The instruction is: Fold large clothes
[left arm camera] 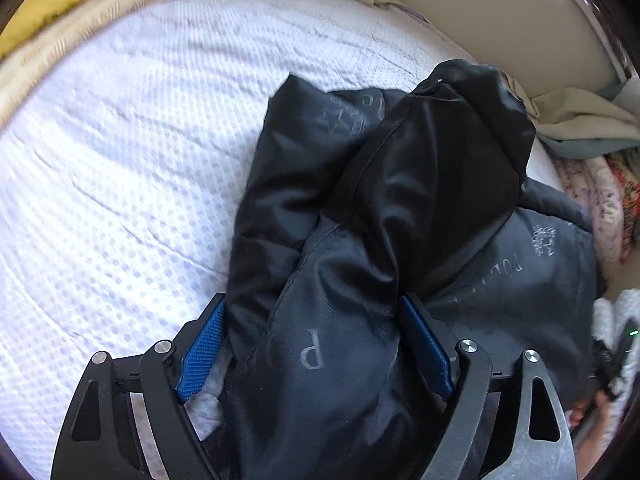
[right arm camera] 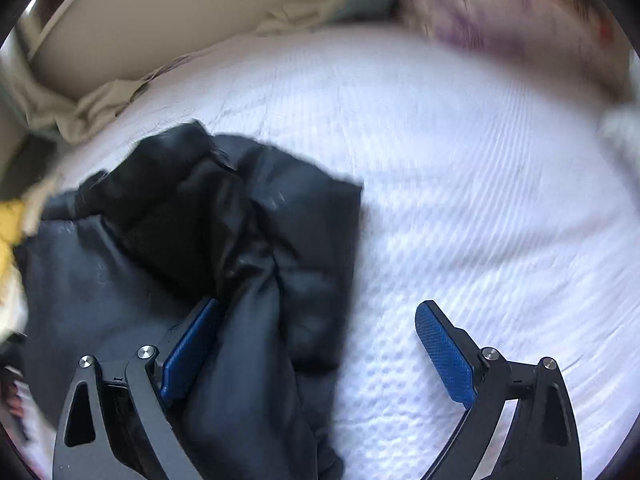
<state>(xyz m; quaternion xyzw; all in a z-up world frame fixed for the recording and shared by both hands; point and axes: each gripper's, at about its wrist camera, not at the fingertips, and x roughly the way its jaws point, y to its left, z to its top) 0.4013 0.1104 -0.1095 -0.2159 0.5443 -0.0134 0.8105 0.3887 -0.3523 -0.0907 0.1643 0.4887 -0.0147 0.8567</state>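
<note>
Bed: while your black jacket (left arm camera: 360,240) lies bunched between the jaws, the white mattress (left arm camera: 120,160) spreads beyond.
Left gripper (left arm camera: 316,344): spread, angled down, straddling a fold.
Right gripper (right arm camera: 320,352): spread, angled down, gripping nothing.

The left black two-finger gripper with blue ribbed pads (left arm camera: 316,344) points steeply downward, its jaws spread wide, both pads flanking a thick fold of dark padded fabric without visibly squeezing it. The right black two-finger gripper with blue ribbed pads (right arm camera: 320,352) also tilts steeply down, jaws wide apart; one blue pad (right arm camera: 444,354) stands free.
</note>
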